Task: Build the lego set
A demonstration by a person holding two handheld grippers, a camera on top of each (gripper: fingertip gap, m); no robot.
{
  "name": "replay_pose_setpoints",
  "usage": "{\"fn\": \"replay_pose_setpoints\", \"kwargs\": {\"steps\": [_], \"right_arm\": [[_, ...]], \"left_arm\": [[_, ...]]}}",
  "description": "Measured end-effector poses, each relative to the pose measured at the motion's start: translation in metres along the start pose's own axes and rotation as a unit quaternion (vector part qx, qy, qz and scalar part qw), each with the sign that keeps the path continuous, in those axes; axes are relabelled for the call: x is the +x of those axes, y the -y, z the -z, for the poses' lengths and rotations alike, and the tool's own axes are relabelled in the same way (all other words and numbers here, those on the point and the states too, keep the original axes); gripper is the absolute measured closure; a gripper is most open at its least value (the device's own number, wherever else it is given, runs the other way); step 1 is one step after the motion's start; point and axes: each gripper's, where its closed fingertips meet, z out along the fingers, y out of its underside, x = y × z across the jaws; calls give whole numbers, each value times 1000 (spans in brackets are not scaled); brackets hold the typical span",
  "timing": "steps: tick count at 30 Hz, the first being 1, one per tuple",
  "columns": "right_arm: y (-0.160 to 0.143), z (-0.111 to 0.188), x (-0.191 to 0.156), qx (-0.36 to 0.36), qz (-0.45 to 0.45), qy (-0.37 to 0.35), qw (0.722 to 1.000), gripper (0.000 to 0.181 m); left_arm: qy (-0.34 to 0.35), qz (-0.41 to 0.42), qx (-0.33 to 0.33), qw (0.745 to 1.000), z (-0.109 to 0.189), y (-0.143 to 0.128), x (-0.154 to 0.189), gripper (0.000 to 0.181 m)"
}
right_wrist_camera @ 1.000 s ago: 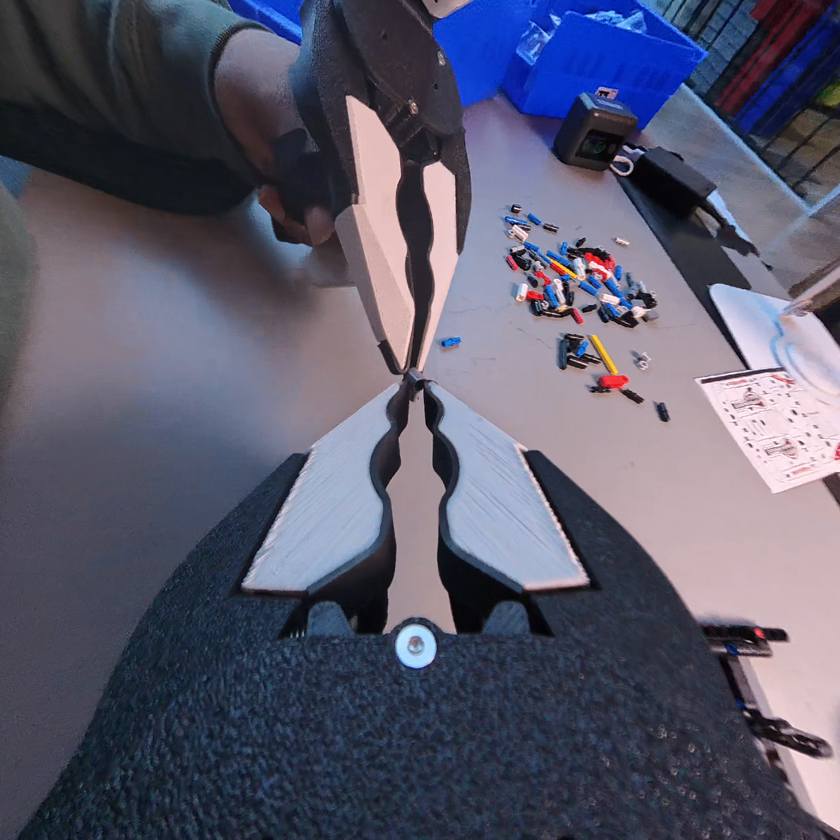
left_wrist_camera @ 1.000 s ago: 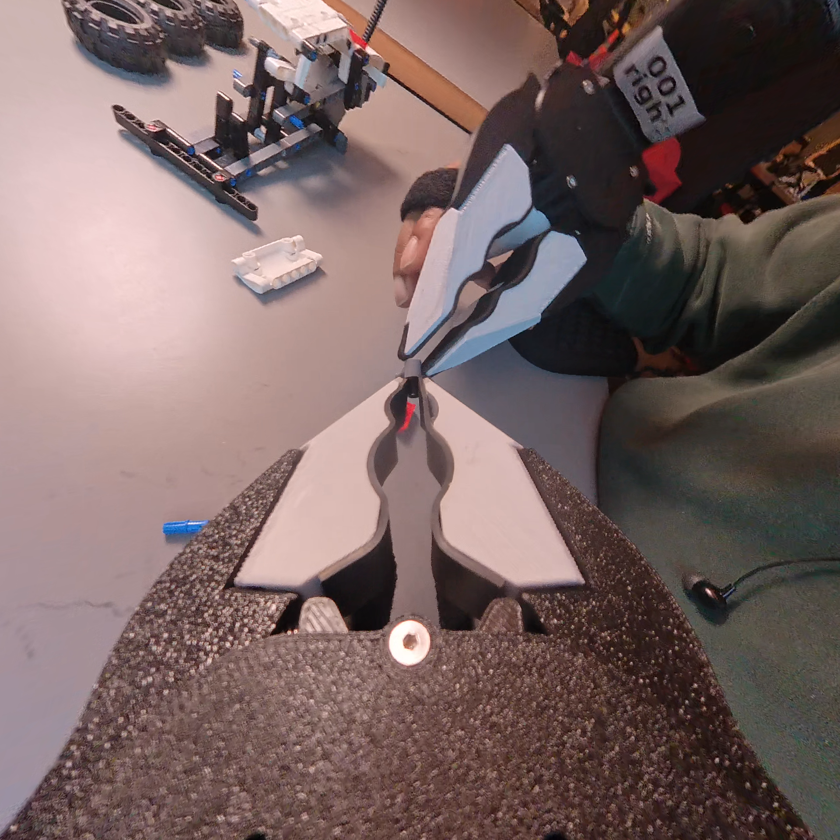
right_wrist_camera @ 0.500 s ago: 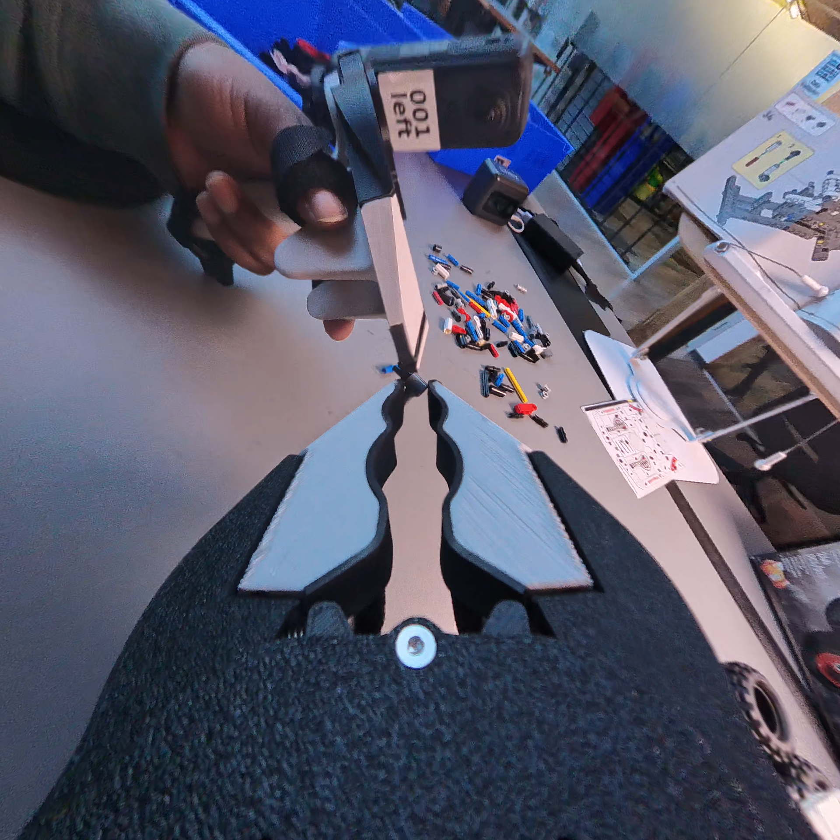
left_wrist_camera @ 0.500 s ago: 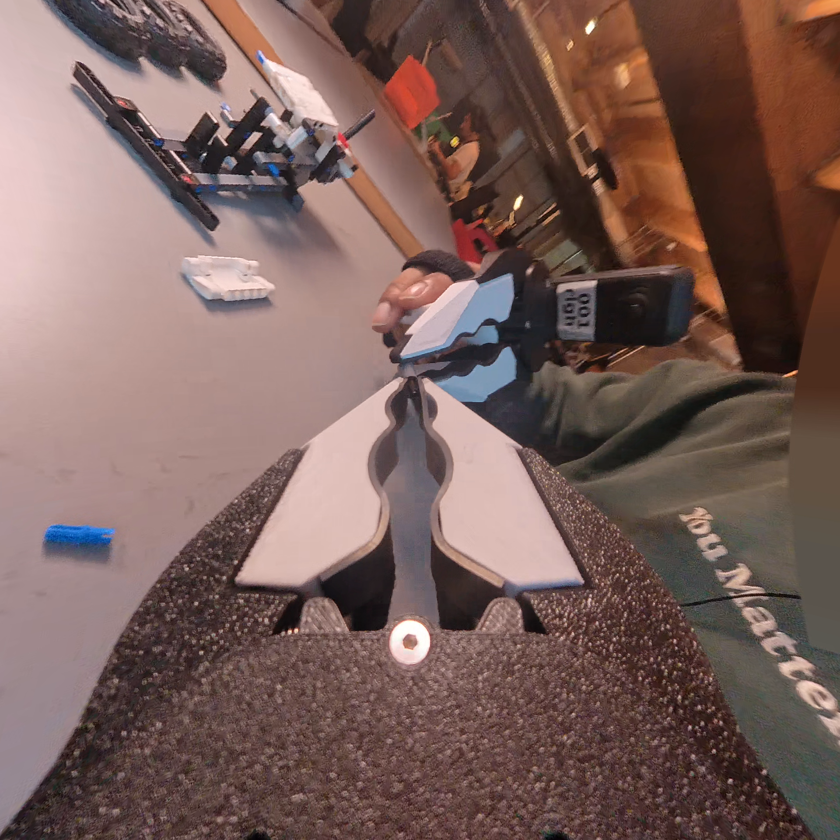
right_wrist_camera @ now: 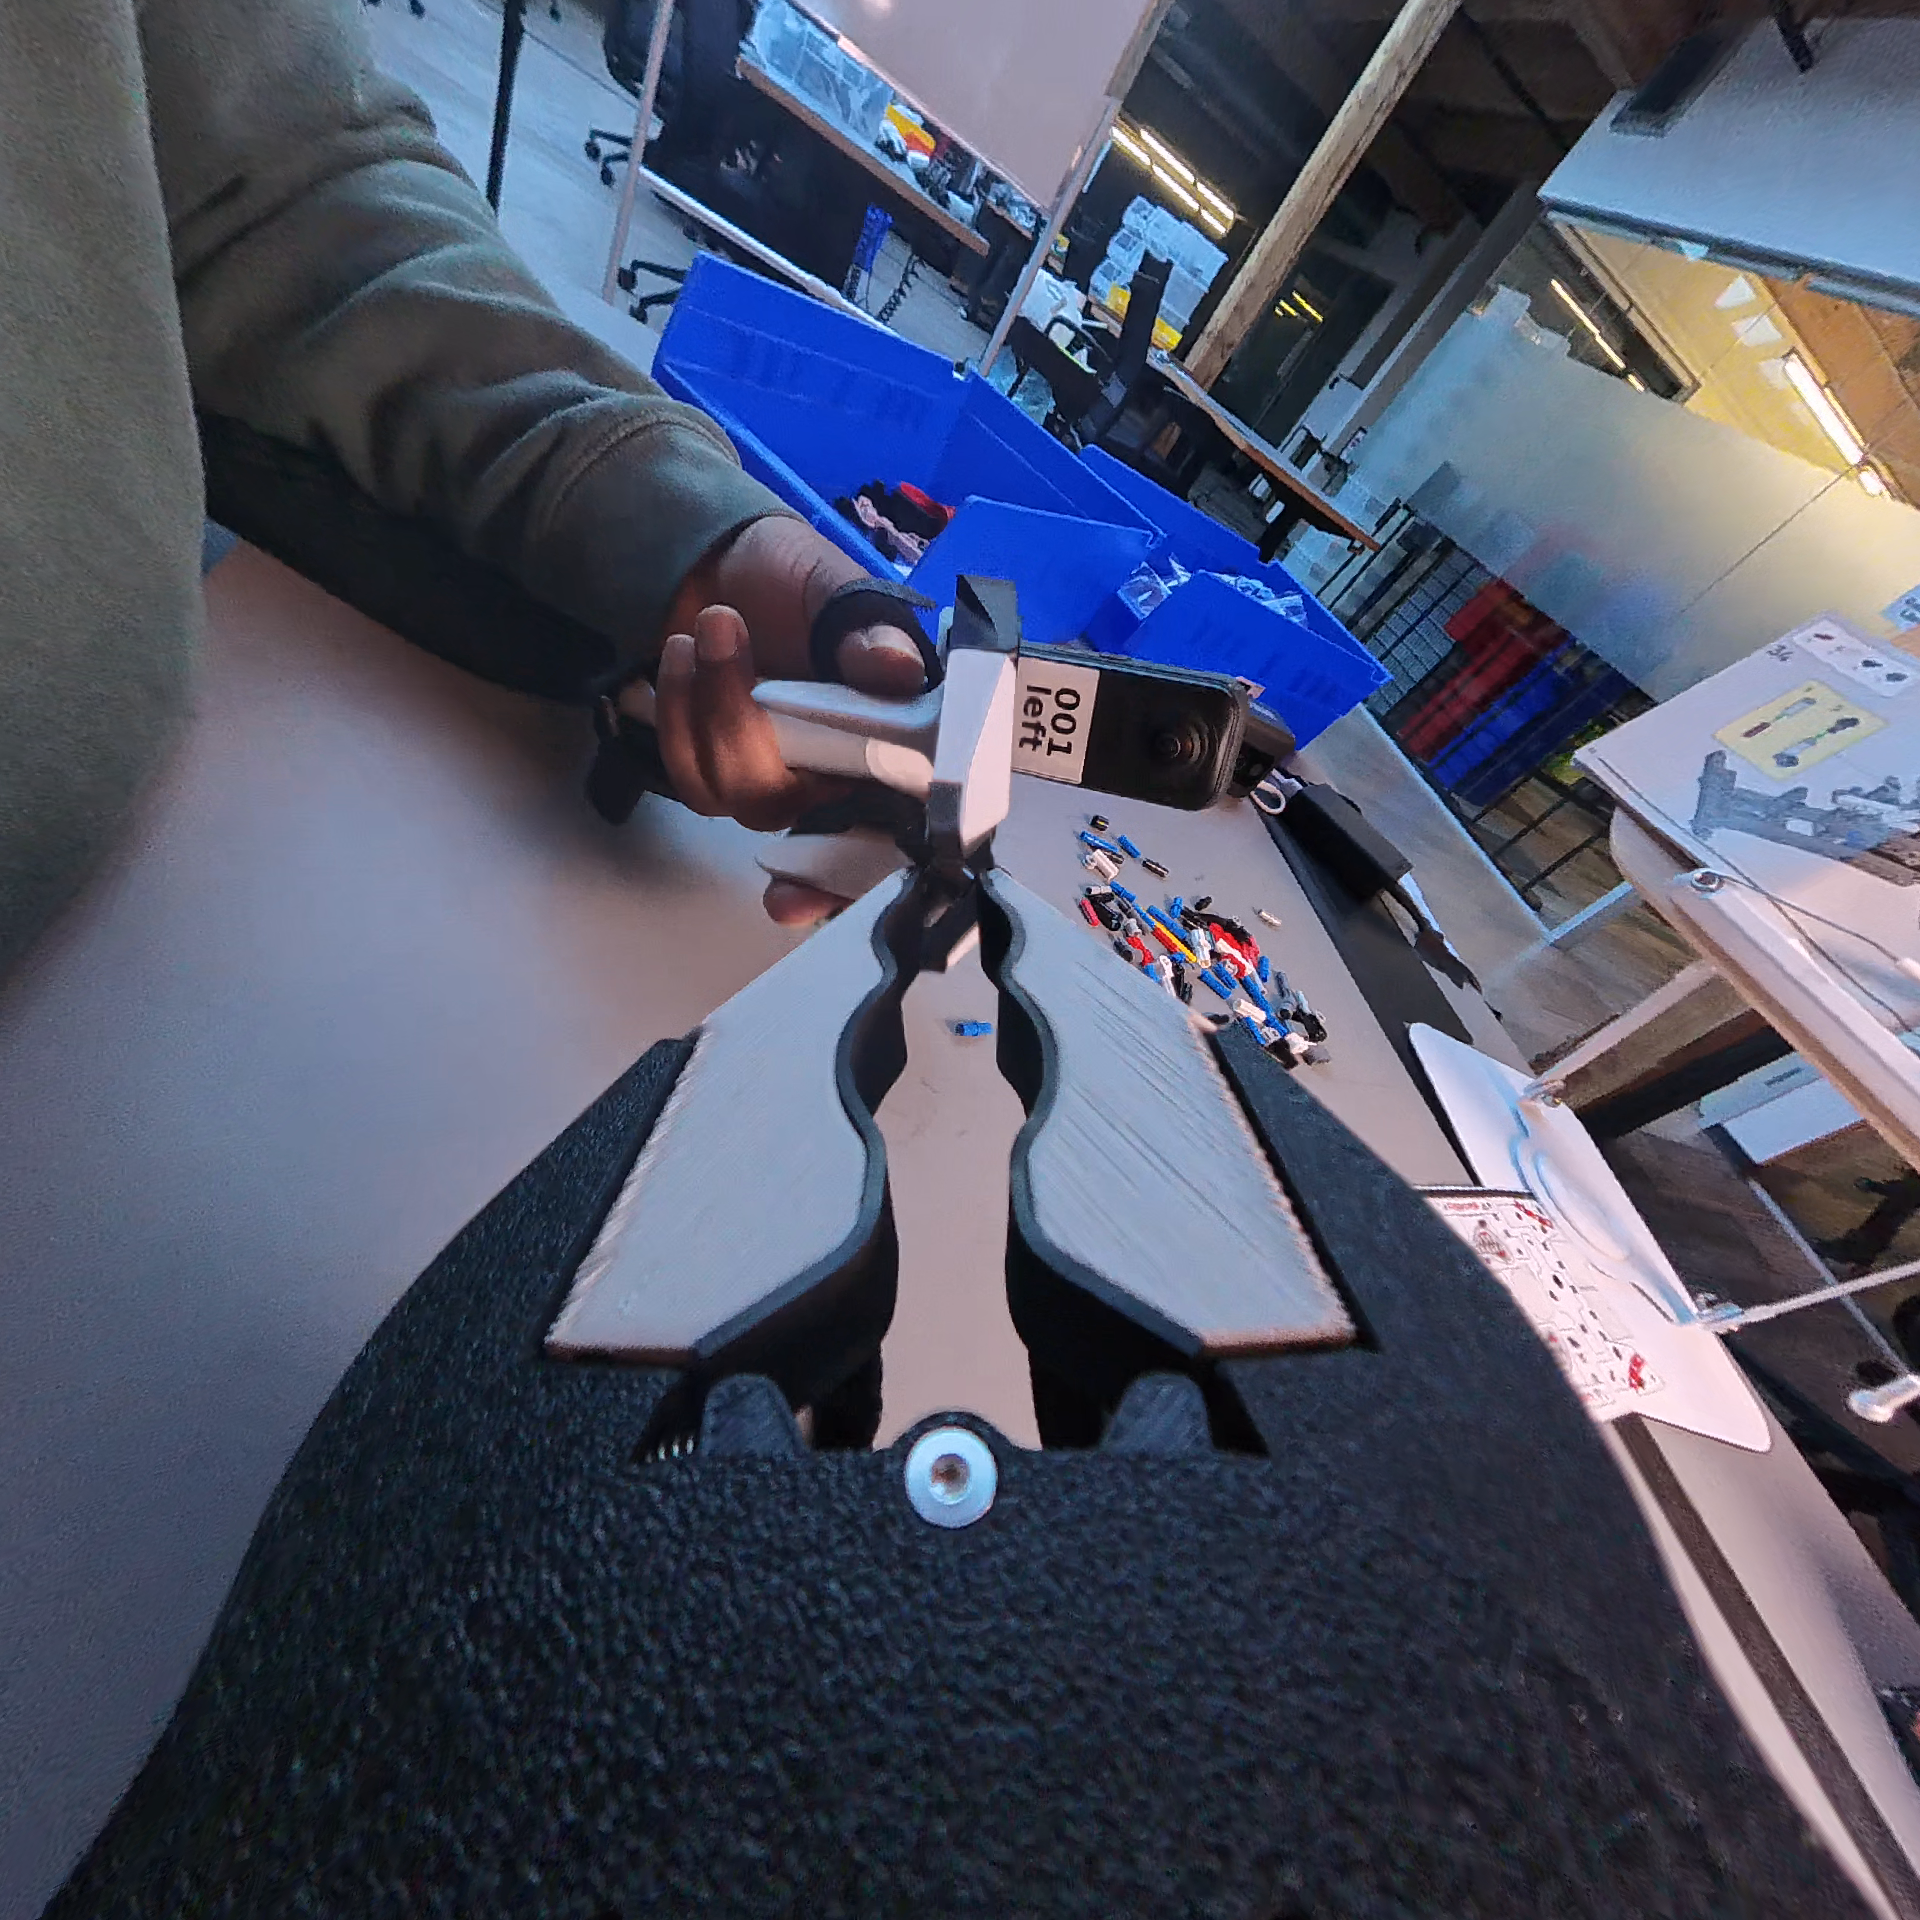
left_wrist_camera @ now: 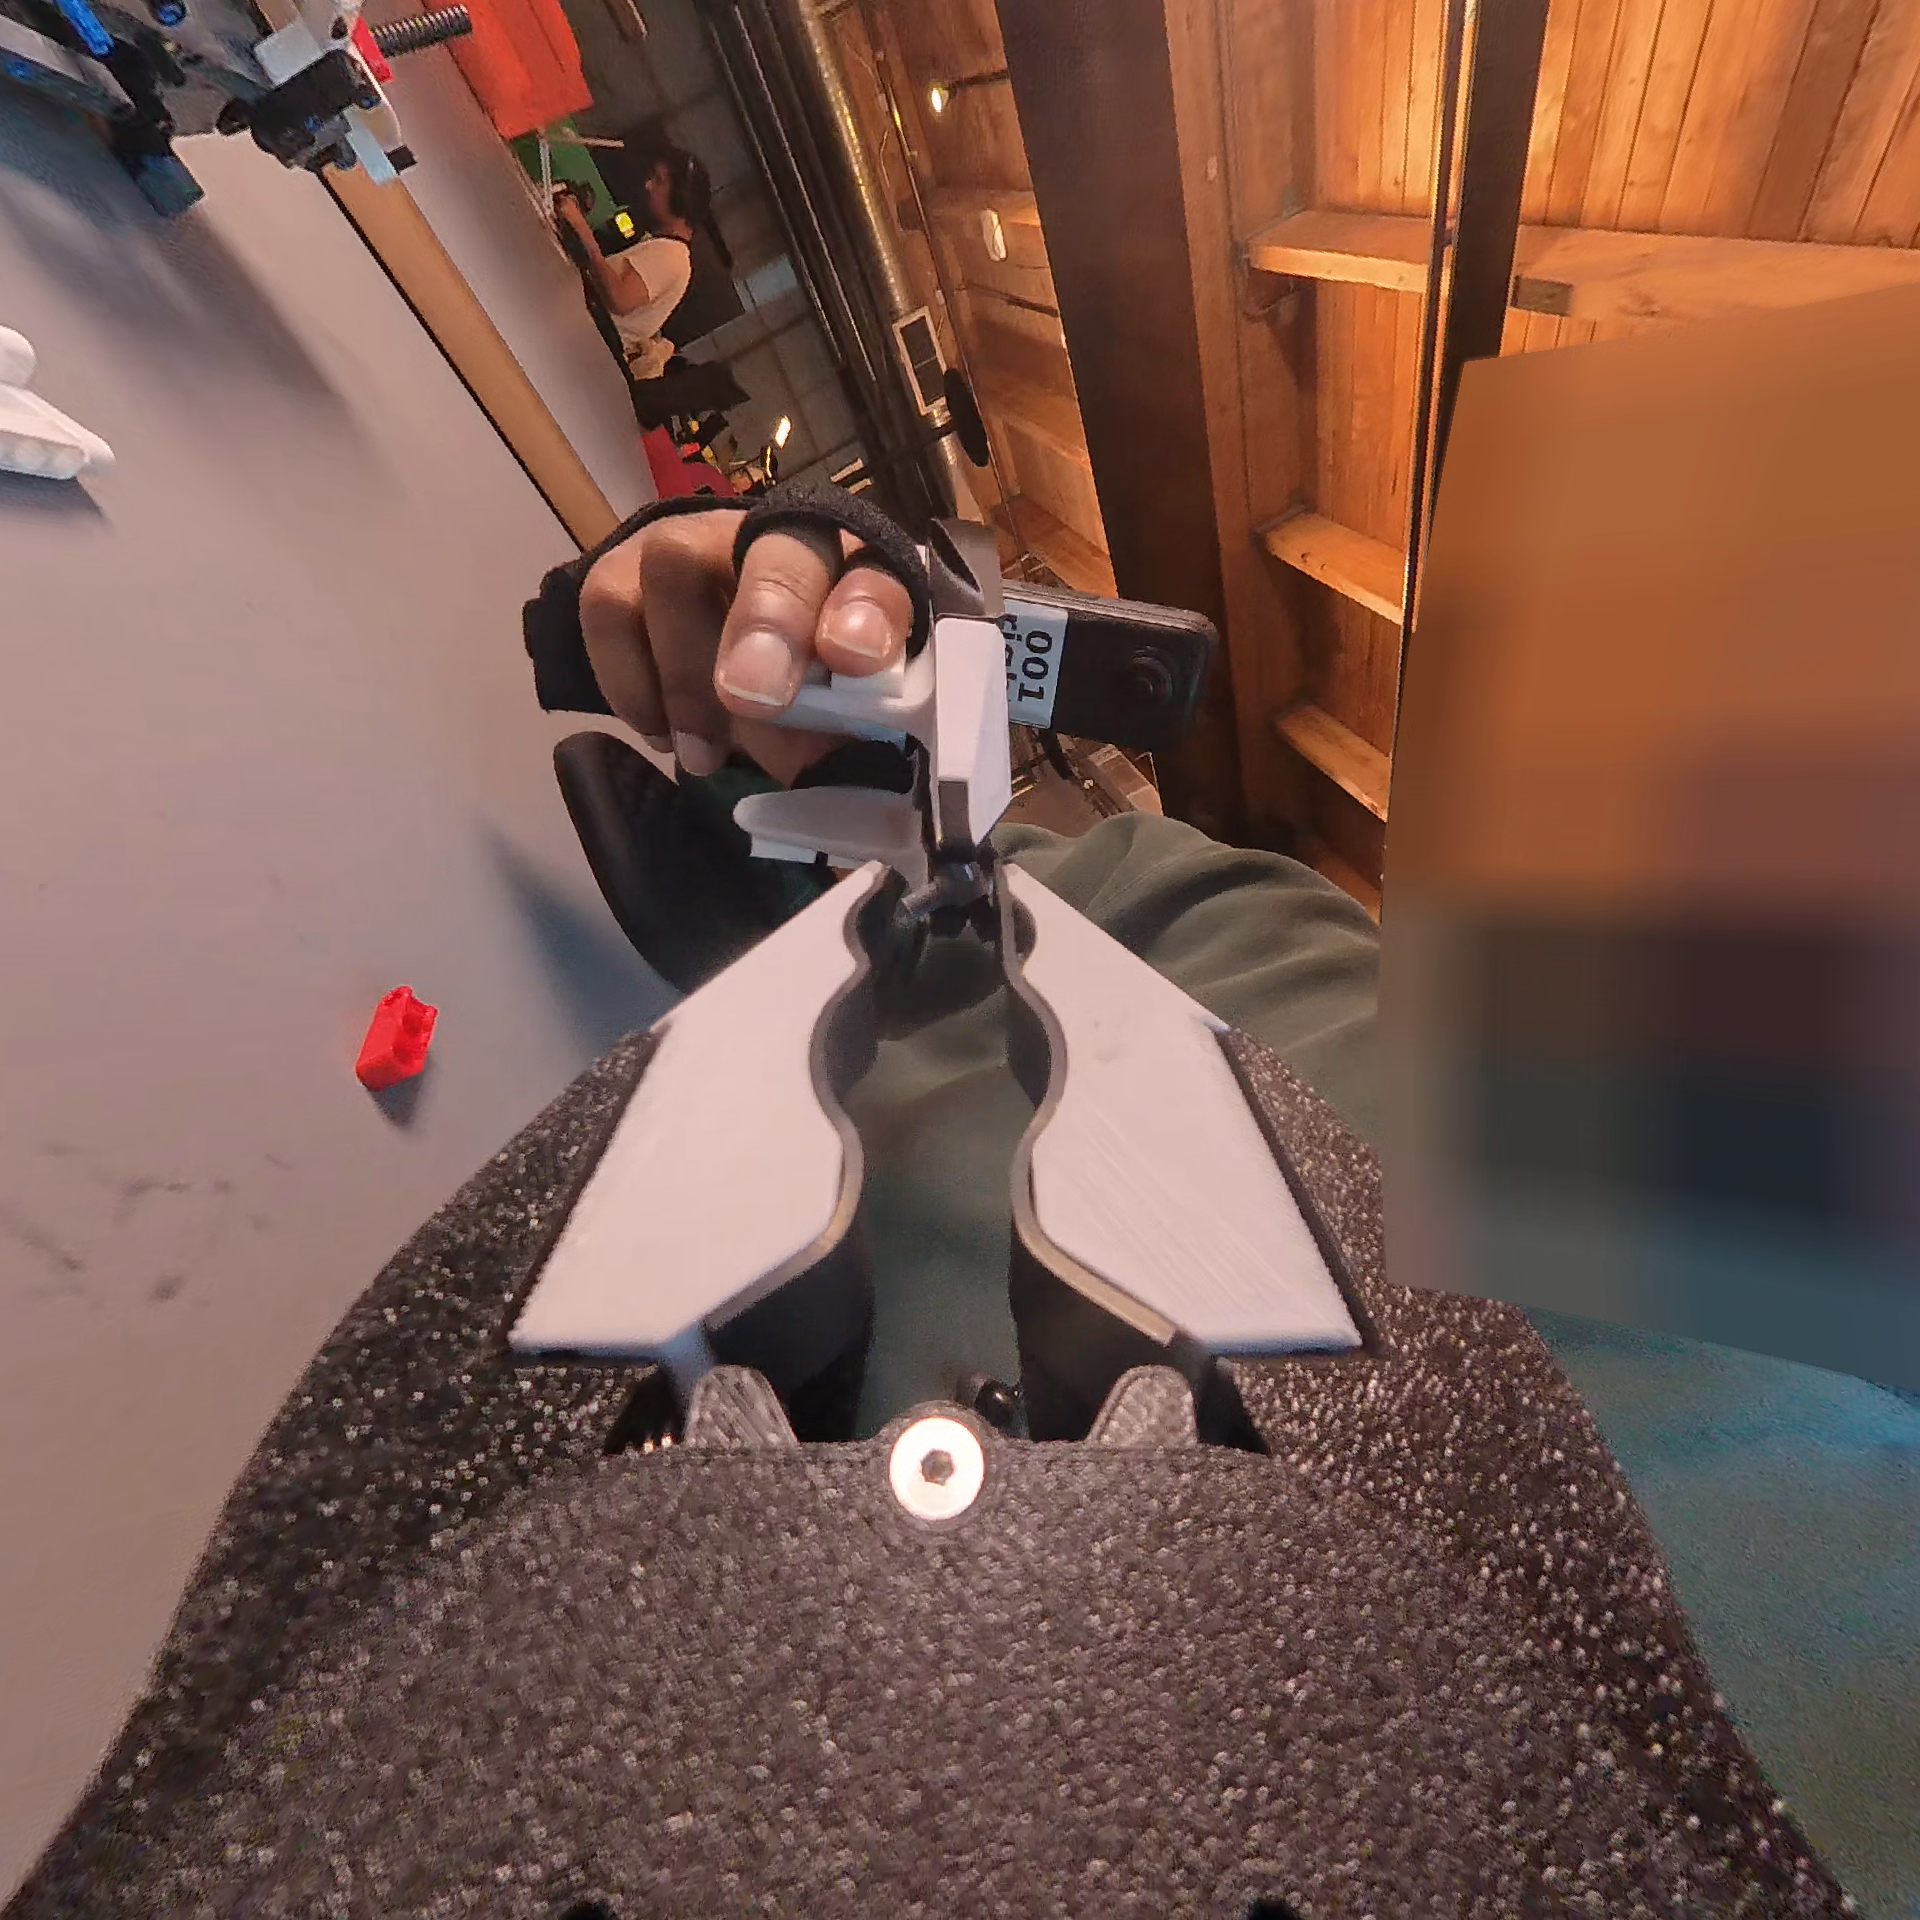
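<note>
My left gripper (left_wrist_camera: 940, 894) and right gripper (right_wrist_camera: 945, 894) meet tip to tip above the grey table (left_wrist_camera: 208, 727), close to the person's green sweater. Both are shut on one small dark grey lego piece (left_wrist_camera: 935, 906), which also shows in the right wrist view (right_wrist_camera: 940, 920). The right gripper (left_wrist_camera: 958, 831) comes down onto it from above in the left wrist view. The left gripper (right_wrist_camera: 958, 847) does the same in the right wrist view. The piece is mostly hidden by the fingertips. A small red lego piece (left_wrist_camera: 395, 1039) lies on the table to the left.
The partly built model (left_wrist_camera: 260, 73) and a white piece (left_wrist_camera: 42, 436) lie at the far left. A pile of loose small pieces (right_wrist_camera: 1195, 956), a blue pin (right_wrist_camera: 971, 1029), blue bins (right_wrist_camera: 935, 436), an instruction sheet (right_wrist_camera: 1558, 1299) and a booklet on a stand (right_wrist_camera: 1766, 748) are on the right.
Both grippers have lifted and tilted up, staying tip to tip. Their fingertips stand a little wider around the dark piece. A red piece now shows on the table.
</note>
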Motion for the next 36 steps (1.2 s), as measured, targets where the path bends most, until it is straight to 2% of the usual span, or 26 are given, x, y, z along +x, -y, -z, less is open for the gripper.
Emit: {"fn": "replay_pose_setpoints", "kwargs": {"steps": [3, 5, 8, 16, 21, 25, 28, 30, 33, 36], "right_arm": [[-4, 0, 3, -14, 9, -4, 1000, 171], [-11, -1, 8, -36, -21, -13, 999, 170], [-21, -3, 9, -72, -71, -17, 995, 153], [-29, -7, 21, -128, -117, -78, 982, 165], [-35, -7, 20, -155, -105, -74, 980, 165], [-37, -3, 15, -137, -112, -37, 983, 165], [-45, 5, 5, -111, -165, 16, 980, 165], [-50, 9, 2, -93, -229, 43, 968, 165], [-33, 14, 4, -13, -315, 82, 945, 165], [-22, 17, 9, 34, -352, 103, 930, 165]], "left_arm": [[16, -12, 9, 1000, 1, 3, -3, 165], [34, -16, 36, 999, 3, 10, -8, 165], [62, -22, 77, 995, 8, 19, -17, 165], [128, -63, 126, 982, 13, 30, -28, 166], [156, -76, 129, 976, 14, 29, -33, 165], [195, -118, 86, 970, 12, 24, -37, 161], [231, -174, 34, 957, 19, 23, -39, 152], [263, -210, -17, 942, 25, 18, -45, 150], [313, -268, -104, 905, 31, 4, -59, 151], [318, -300, -140, 888, 25, -7, -63, 152]]}}
